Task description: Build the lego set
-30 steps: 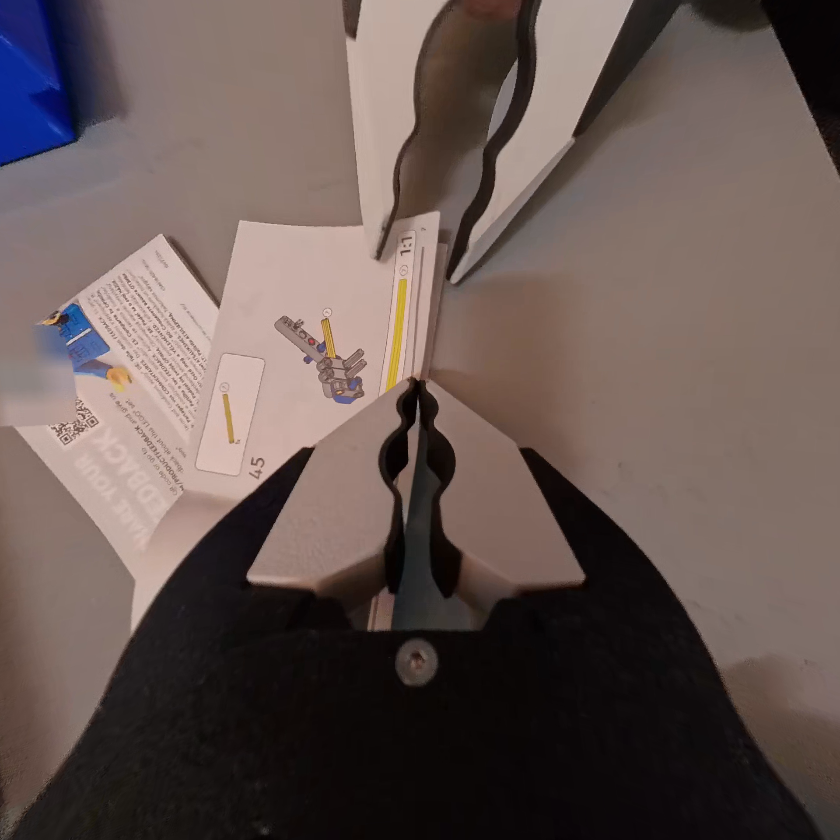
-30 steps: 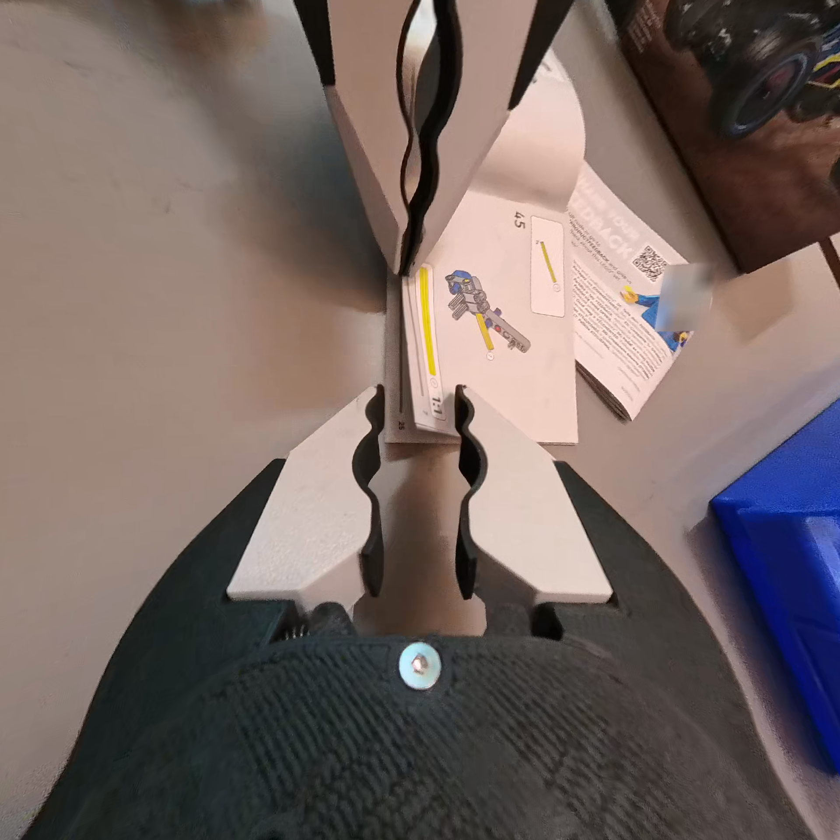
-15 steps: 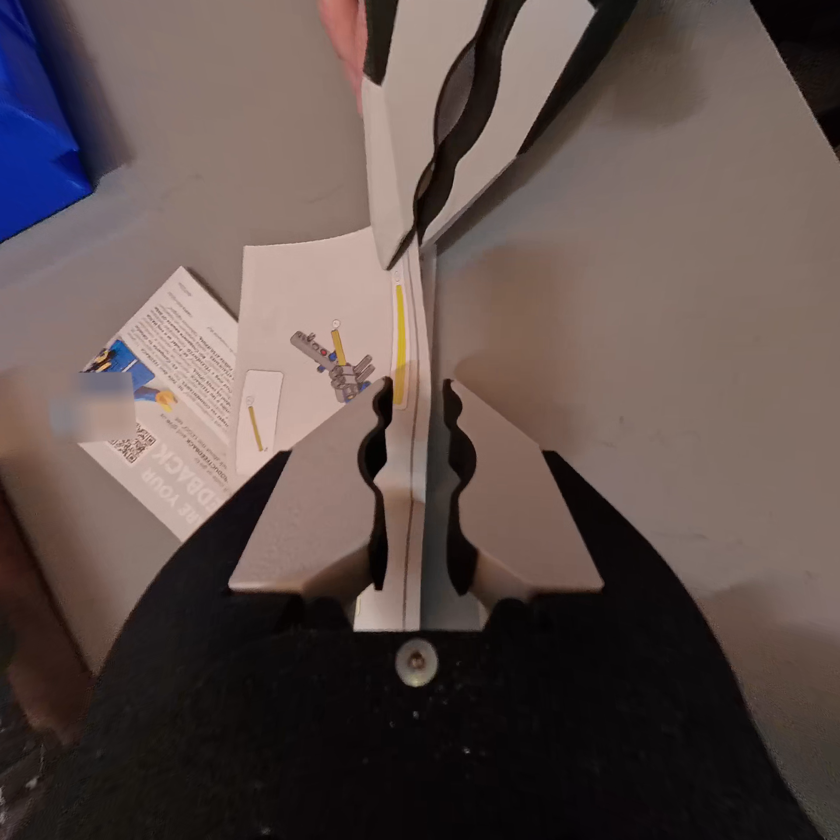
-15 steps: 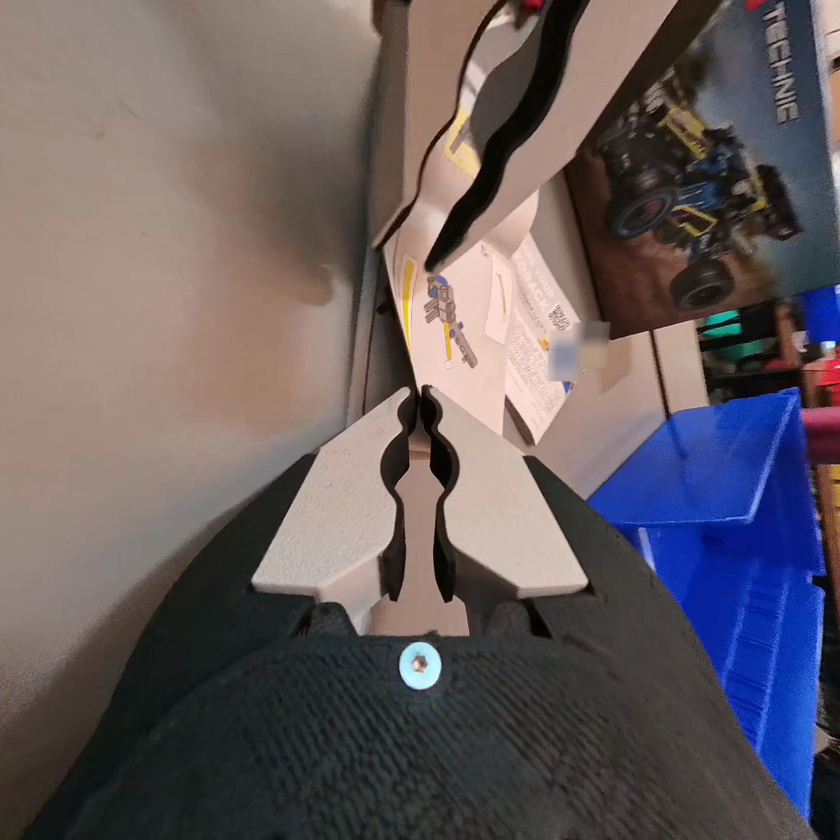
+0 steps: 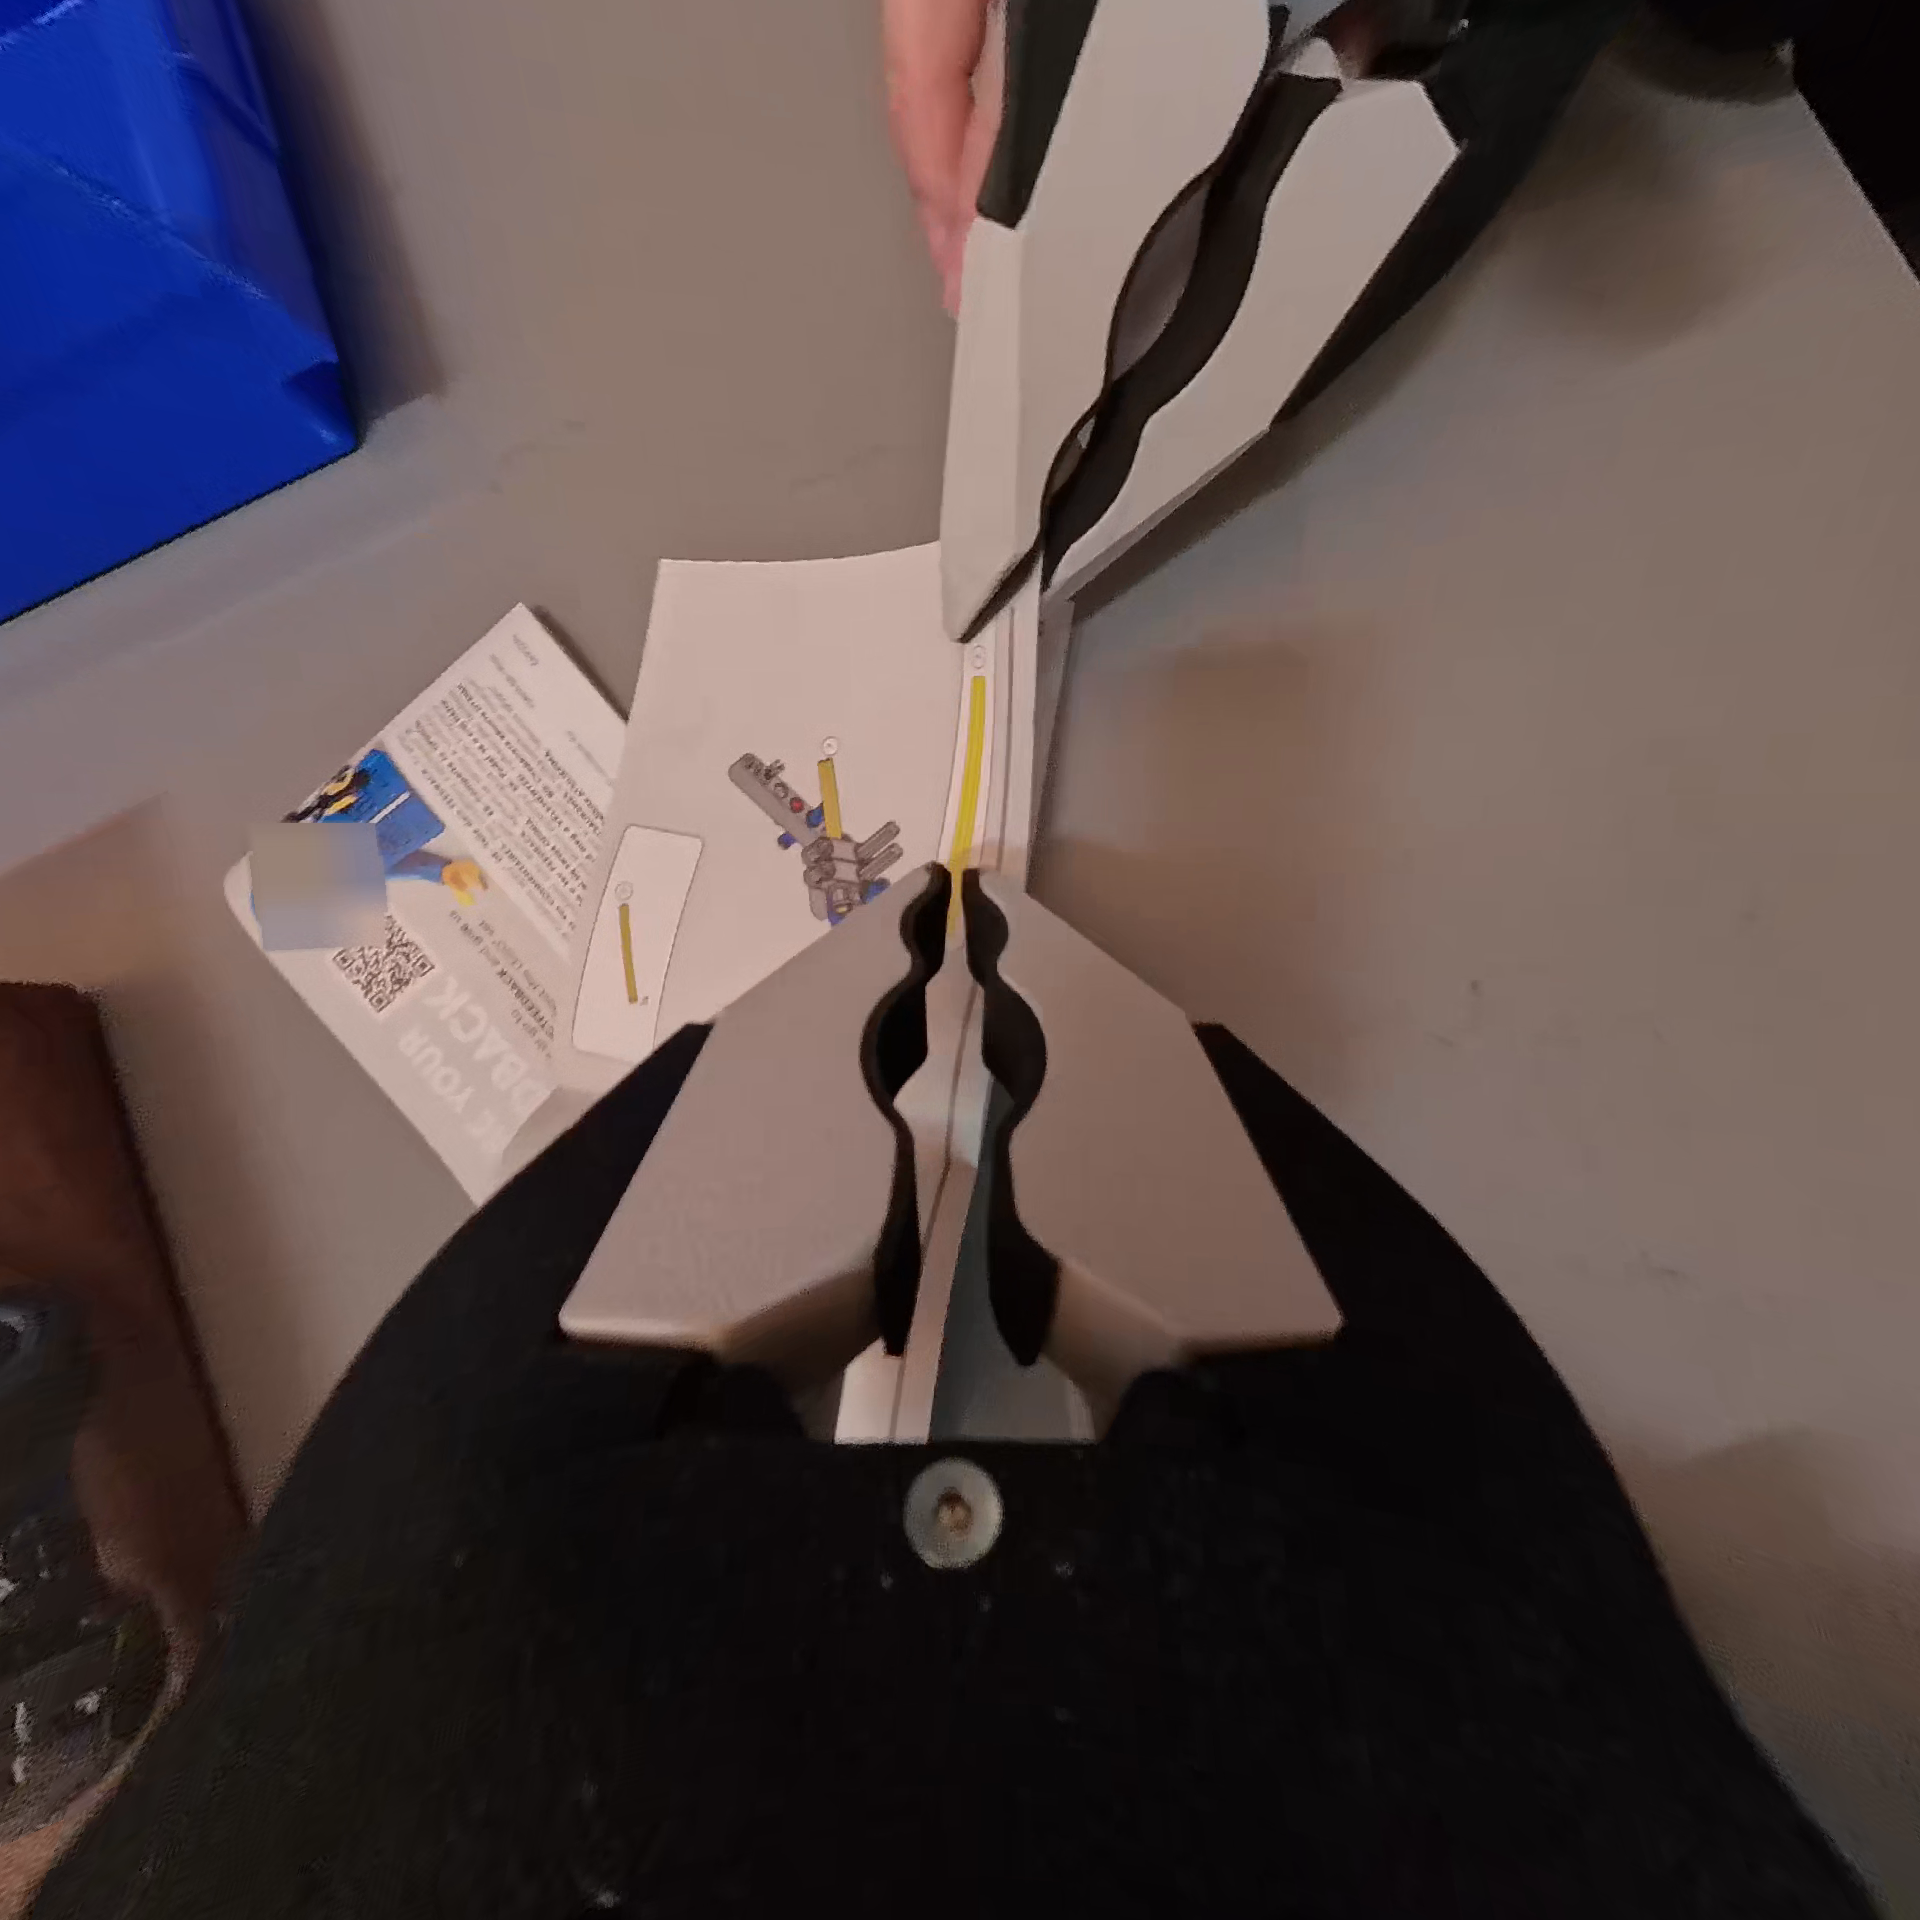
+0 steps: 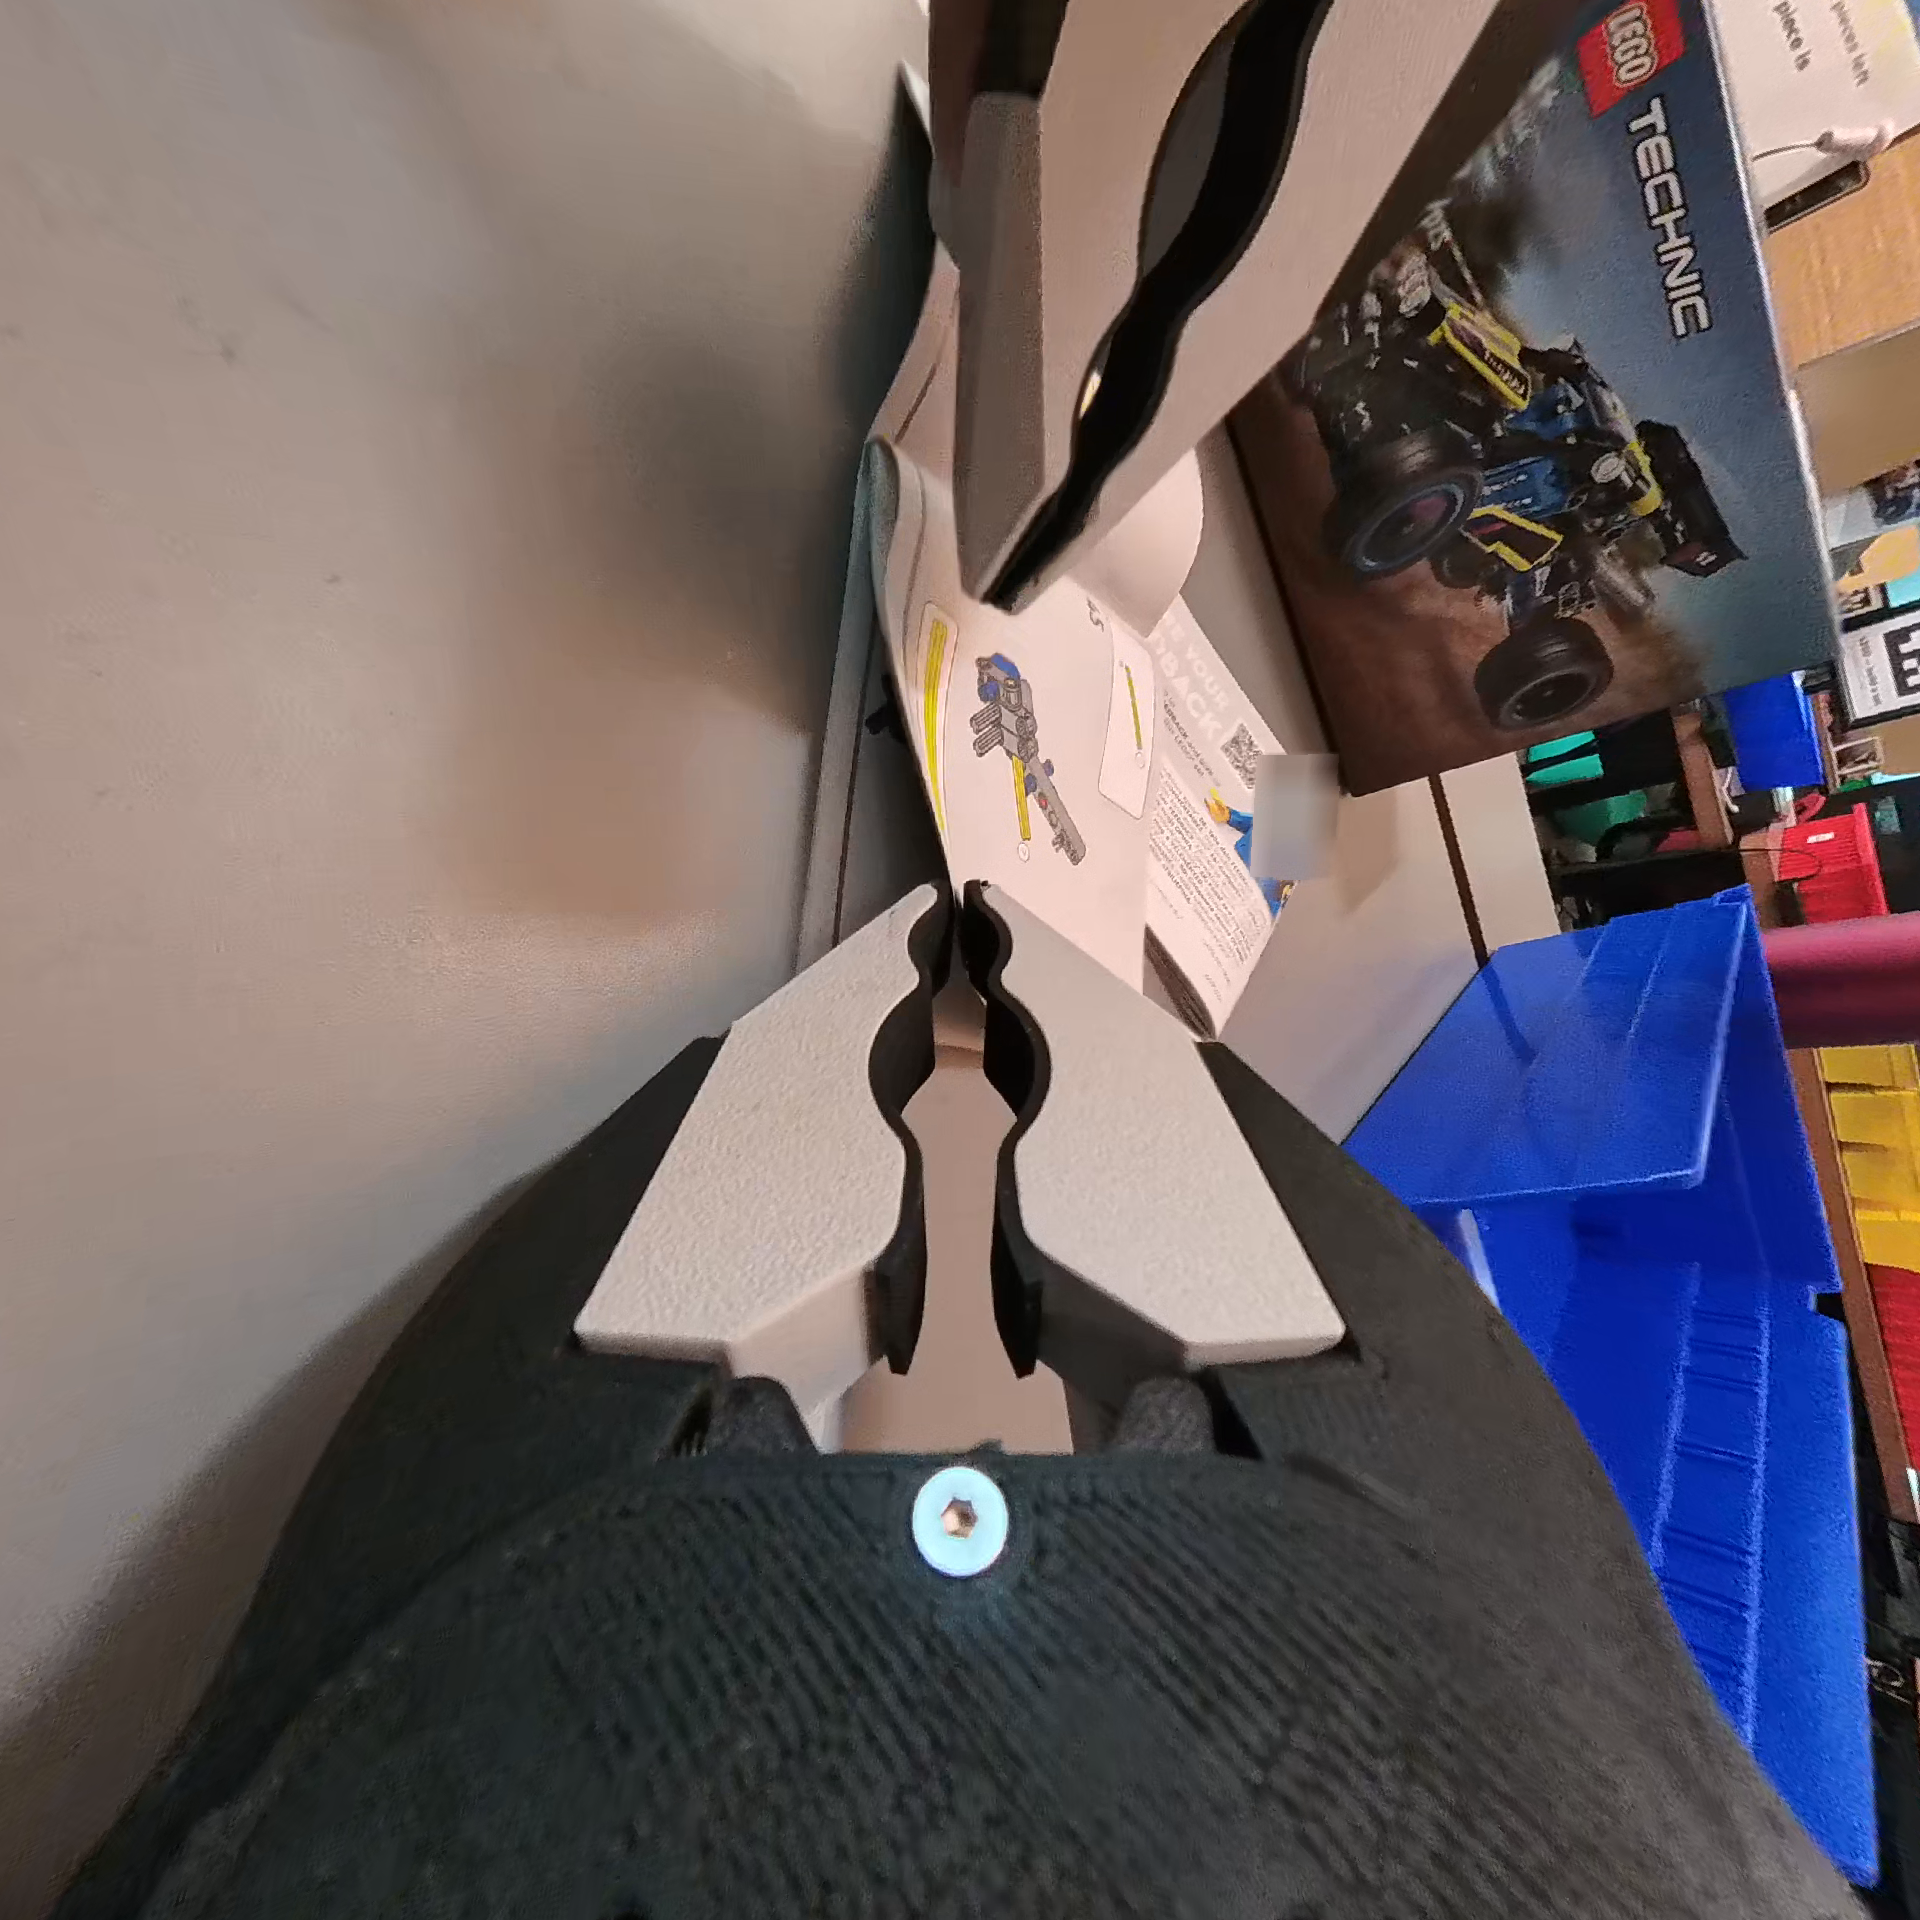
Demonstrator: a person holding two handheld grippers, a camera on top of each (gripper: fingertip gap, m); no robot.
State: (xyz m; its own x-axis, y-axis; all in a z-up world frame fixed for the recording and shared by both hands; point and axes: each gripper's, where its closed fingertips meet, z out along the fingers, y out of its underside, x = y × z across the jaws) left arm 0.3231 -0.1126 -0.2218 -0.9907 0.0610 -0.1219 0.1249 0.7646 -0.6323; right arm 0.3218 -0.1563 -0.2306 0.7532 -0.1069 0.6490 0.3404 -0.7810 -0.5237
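Note:
The white instruction booklet (image 5: 810, 665) lies open on the grey table, showing a page with a grey and yellow part drawing. My left gripper (image 5: 954, 878) is shut on the near edge of the lifted pages. My right gripper (image 5: 997, 613) comes in from the far side and pinches the same pages at their far end. In the right wrist view, my right gripper (image 6: 958, 899) is shut on the booklet's page edge (image 6: 1049, 665), and the left gripper (image 6: 997, 597) pinches it from the opposite end. The pages curve up between the two grippers.
A blue bin (image 5: 125, 291) stands at the far left; it also shows in the right wrist view (image 6: 1662, 1247). The set's box (image 6: 1558, 416) stands upright behind the booklet. A hand (image 5: 935, 135) holds the right gripper. The grey table (image 5: 1507, 935) spreads to the right. The left gripper's tips are roughly 5 cm from the right gripper's.
My left gripper opened half a second ago and has shut again on the pages. My right gripper went from open to shut on the page edge and tilted, raising the pages.

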